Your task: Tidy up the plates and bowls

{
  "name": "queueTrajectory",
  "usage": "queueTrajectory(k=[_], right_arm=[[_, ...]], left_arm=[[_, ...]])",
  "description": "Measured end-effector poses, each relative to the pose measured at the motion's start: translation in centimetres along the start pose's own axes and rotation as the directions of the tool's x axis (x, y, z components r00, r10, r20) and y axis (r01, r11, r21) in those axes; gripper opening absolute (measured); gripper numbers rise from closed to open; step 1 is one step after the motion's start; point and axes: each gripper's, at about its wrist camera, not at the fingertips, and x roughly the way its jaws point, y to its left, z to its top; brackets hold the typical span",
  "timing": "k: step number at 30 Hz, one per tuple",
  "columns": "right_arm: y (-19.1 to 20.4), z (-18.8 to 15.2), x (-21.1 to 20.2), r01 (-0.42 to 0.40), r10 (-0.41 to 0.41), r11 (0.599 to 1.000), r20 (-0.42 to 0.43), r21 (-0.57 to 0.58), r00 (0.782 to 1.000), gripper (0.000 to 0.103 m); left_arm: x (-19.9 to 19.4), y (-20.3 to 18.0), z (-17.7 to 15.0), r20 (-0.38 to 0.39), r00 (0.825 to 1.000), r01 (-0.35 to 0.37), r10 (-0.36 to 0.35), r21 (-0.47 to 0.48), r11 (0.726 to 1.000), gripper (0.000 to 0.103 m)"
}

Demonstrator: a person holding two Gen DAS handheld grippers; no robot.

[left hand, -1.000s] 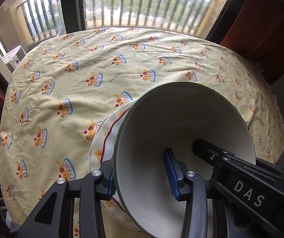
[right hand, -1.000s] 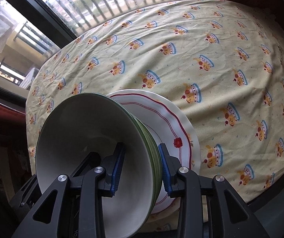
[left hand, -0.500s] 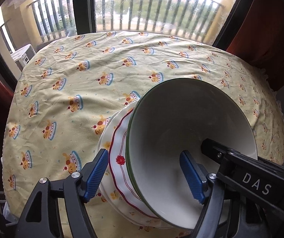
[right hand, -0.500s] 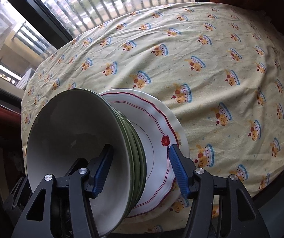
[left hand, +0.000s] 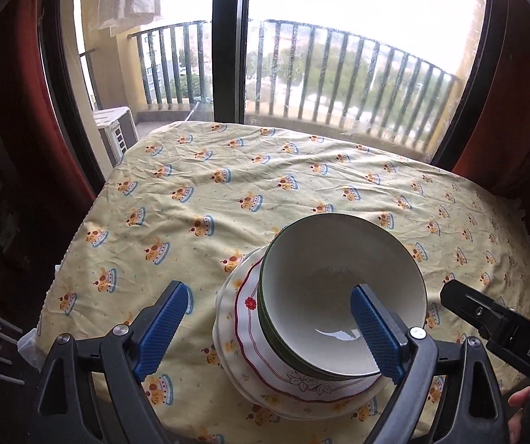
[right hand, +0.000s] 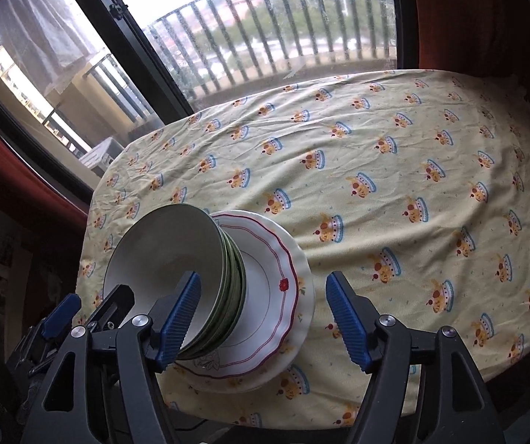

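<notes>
A stack of green-rimmed white bowls [left hand: 339,270] [right hand: 165,244] rests on white plates with a wavy red line [left hand: 250,329] [right hand: 287,270], near the front edge of the table. My left gripper [left hand: 268,303] hovers above and in front of the stack. Its jaws are opening, its blue pads [left hand: 165,318] stand wide, and they touch nothing. My right gripper [right hand: 263,285] hangs over the stack from the other side, jaws opening too, pads off the bowl rim. Its black body shows at the right of the left wrist view [left hand: 494,318].
A yellow tablecloth with a crown print [left hand: 228,192] [right hand: 394,185] covers the table, which ends close in front of the stack. Behind the table are a tall window [left hand: 302,74] with a balcony railing and red curtains [left hand: 524,111]. A person's hand [left hand: 520,403] shows at the lower right.
Both grippers were shut on the top bowl's rim, one pad inside and one outside. Both have let go, spread their jaws and pulled up and back, so the stack looks smaller.
</notes>
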Motion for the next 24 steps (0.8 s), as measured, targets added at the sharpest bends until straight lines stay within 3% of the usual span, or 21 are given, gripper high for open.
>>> queueTrajectory(k=[3,7,11,14,24], right_arm=[[-1.2,-0.5,-1.6,0.004,-0.003,1.000,0.054,-0.016,0.999,0.075],[-2.8,-2.2,-3.1,0.041,-0.031,0.997,0.124,-0.072,0.992,0.076],[-3.7,-5.1,-4.1,0.123,-0.086,0.979,0.216,-0.164,0.973,0.081],[-4.6,-7.1,-4.4,0.134,-0.082,0.971,0.248,-0.200,0.965,0.083],[-8.1,-11.2,-4.7,0.172,-0.121,0.974,0.300,-0.148,0.946,0.084]], left_arm=[[-1.7,-0.6,-1.1,0.068,0.998,0.018,-0.017,-0.017,1.000,0.096],[-2.7,-2.1,-3.5,0.139,0.990,0.008,-0.014,0.046,0.999,0.101],[-2.7,-3.0,-6.2,0.139,0.990,-0.001,-0.008,0.063,0.998,0.102],[-2.8,-3.5,-8.2,0.127,0.992,0.020,-0.026,0.052,0.998,0.102],[-3.8,-5.9,-12.0,0.165,0.984,0.043,-0.061,0.109,0.993,0.103]])
